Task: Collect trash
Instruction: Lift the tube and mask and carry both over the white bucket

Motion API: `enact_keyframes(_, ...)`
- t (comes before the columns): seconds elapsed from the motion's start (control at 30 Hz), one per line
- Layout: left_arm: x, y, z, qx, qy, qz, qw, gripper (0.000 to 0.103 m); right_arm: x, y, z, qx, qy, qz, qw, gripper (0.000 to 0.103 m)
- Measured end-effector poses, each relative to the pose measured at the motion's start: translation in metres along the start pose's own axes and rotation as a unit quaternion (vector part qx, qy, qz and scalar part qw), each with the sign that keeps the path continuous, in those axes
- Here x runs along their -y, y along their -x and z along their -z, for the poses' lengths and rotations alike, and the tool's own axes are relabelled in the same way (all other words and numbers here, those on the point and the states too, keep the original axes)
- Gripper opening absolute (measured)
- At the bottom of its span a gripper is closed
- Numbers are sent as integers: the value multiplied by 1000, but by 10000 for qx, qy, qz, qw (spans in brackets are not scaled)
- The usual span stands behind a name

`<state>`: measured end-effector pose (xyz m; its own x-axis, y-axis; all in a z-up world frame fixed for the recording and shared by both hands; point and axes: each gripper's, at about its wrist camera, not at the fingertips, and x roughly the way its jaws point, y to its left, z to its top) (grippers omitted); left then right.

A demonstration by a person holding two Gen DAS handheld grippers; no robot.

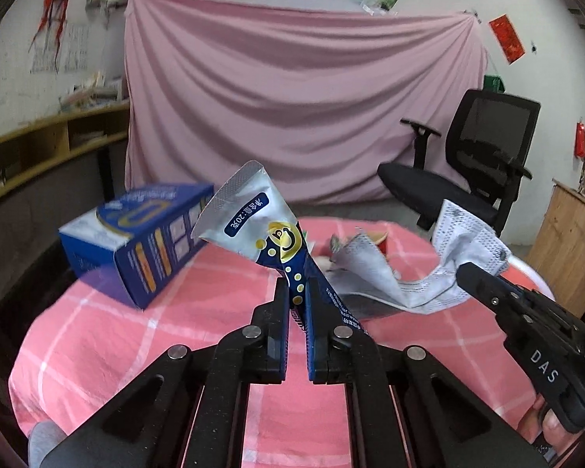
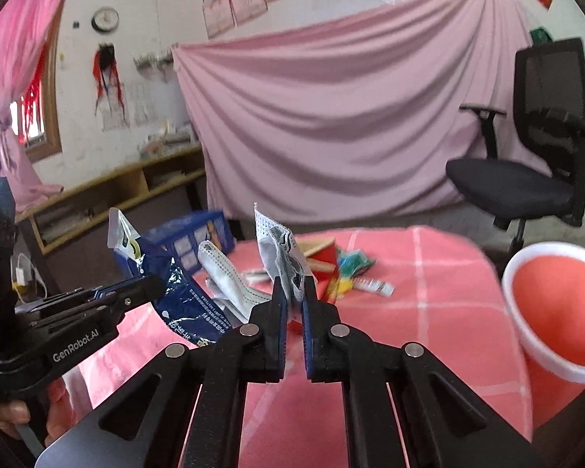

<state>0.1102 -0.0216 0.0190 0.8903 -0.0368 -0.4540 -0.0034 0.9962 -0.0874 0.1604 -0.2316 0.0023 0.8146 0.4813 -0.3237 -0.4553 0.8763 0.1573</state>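
Pink sheeting (image 1: pixel 304 105) hangs across the back wall, with a black office chair (image 1: pixel 475 163) to the right of it and a wooden shelf (image 1: pixel 50 136) along the left wall. Nearer, a round desk (image 1: pixel 109 351) carries a pink checked cloth.

The left tool (image 1: pixel 296 292) is closed tight on a blue and silver packet (image 1: pixel 269 234); the packet's lower end is pinched between the fingers and its crimped silver top fans upward, off the desk. The right tool (image 2: pixel 294 296) is likewise clamped shut, on a crumpled grey and white face mask (image 2: pixel 280 257), which stands up from the fingers. Seen from the left wrist, the mask (image 1: pixel 405 273) droops in a long fold from the right tool (image 1: pixel 468 273), whose fingertips are partly covered by it.

A blue carton (image 1: pixel 144 241) lies tilted near the desk's left edge (blurred, its print unreadable). Toward the far edge sits a small heap of scraps (image 2: pixel 343 269): red, teal and yellow wrappers, too smeared to name singly. A second pale mask (image 2: pixel 226 273) lies behind the packet (image 2: pixel 167 284), half hidden by it. At the right edge stands a red bin (image 2: pixel 557 304) with a white rim, cut off by the frame. The person's hand (image 2: pixel 15 417) shows only as fingers under the left tool (image 2: pixel 156 284).
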Motion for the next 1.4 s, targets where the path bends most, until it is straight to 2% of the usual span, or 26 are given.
enact_keyframes(0.13, 18, 14, -9, 443, -97, 148, 9989, 5, 12, 29, -10, 867, 14, 317, 9957, 5)
enact_keyframes(0.3, 68, 16, -31, 1059, -455, 615, 9914, 5, 36, 64, -23, 1861, 74, 1211, 9750, 5)
enact_keyframes(0.43, 119, 7, -46, 1451, -776, 1012, 9812, 5, 61, 79, -29, 2236, 141, 1956, 9547, 5)
enact_keyframes(0.53, 153, -11, -56, 1435, -915, 1305, 9767, 5, 86, 86, -32, 2345, 93, 2408, 9418, 5)
enact_keyframes(0.7, 218, -59, -66, 985, -1011, 1793, 9736, 5, 143, 79, -26, 2192, -218, 3065, 9260, 5)
enact_keyframes(0.9, 278, -131, -67, 138, -1153, 1926, 9744, 5, 200, 63, 1, 1630, -729, 3431, 9222, 5)
enact_keyframes(1.13, 314, -212, -58, -969, -1008, 1988, 9700, 5, 239, 46, 21, 1026, -1139, 3525, 9232, 5)
enact_keyframes(1.3, 329, -233, -54, -1459, -1021, 2063, 9622, 6, 256, 40, 34, 678, -1506, 3417, 9252, 6)
enact_keyframes(1.4, 329, -240, -52, -1567, -1112, 2026, 9602, 9, 258, 38, 36, 548, -1615, 3394, 9251, 7)
